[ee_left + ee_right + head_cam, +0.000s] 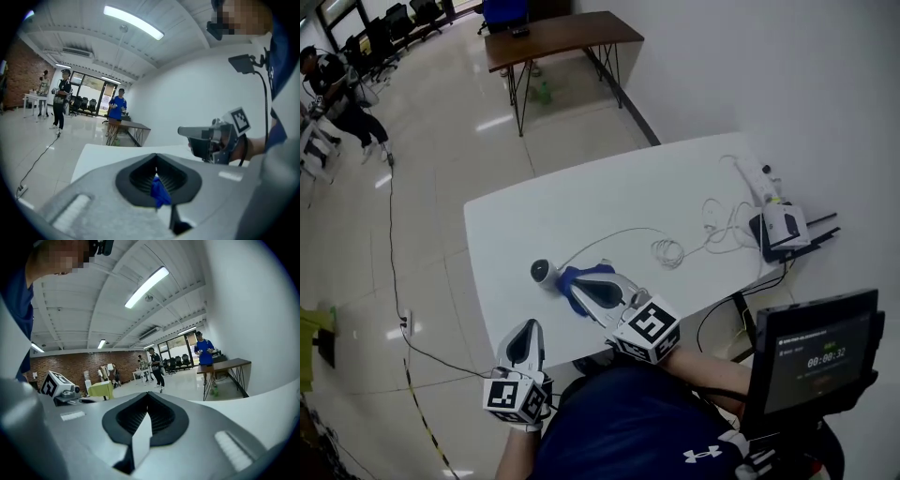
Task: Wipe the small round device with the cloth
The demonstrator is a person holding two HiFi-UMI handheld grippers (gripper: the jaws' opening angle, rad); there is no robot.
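The small round device [542,272], white with a dark face, lies on the white table [581,197] near its front left. A crumpled blue cloth [578,277] lies right beside it. My right gripper [592,287] hangs over the cloth, jaws shut with nothing between them [148,401]. My left gripper [525,330] hovers at the table's near left corner, apart from the device. Its jaws are shut too [156,161]. A blue patch [160,193] shows through the slit under them. Nothing hangs from its tip in the head view.
A thin white cable [609,234] runs from the device to a coil [670,251] and white boxes [783,225] at the table's right end. A dark screen [811,356] stands close on the right. A wooden table [562,37] and people [337,89] are far off.
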